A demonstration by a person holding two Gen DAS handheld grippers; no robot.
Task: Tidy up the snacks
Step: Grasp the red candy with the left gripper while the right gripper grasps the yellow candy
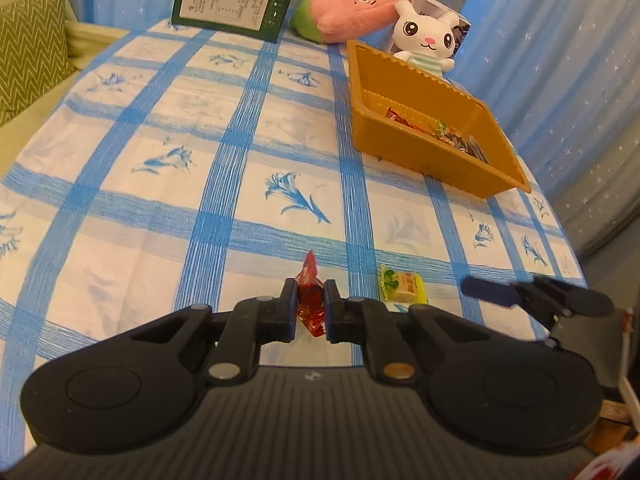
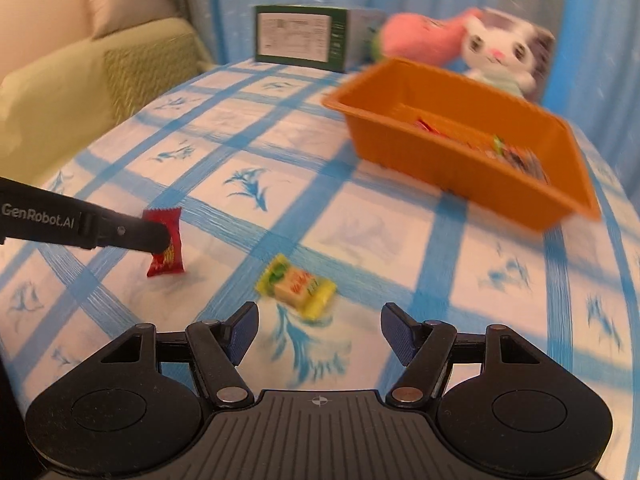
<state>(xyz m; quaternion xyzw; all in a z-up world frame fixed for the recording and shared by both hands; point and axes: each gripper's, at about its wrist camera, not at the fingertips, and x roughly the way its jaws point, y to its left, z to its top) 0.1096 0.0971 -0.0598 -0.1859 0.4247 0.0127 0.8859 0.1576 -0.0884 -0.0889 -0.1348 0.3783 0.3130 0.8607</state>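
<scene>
My left gripper (image 1: 311, 300) is shut on a red snack packet (image 1: 310, 300), standing on edge just above the checked cloth. It also shows in the right wrist view (image 2: 166, 240), pinched by the left gripper's fingers (image 2: 154, 236). A yellow snack packet (image 1: 402, 286) lies flat on the cloth to its right. My right gripper (image 2: 318, 330) is open and empty, just short of the yellow packet (image 2: 298, 288). An orange tray (image 1: 408, 148) holding several wrapped snacks stands at the far right, also in the right wrist view (image 2: 440, 160).
A green box (image 1: 234, 0) stands at the back. A pink plush (image 1: 352, 10) and a white bunny plush (image 1: 426, 38) sit behind the tray. A green cushioned sofa (image 1: 28, 52) is at the left. The table edge falls away on the right.
</scene>
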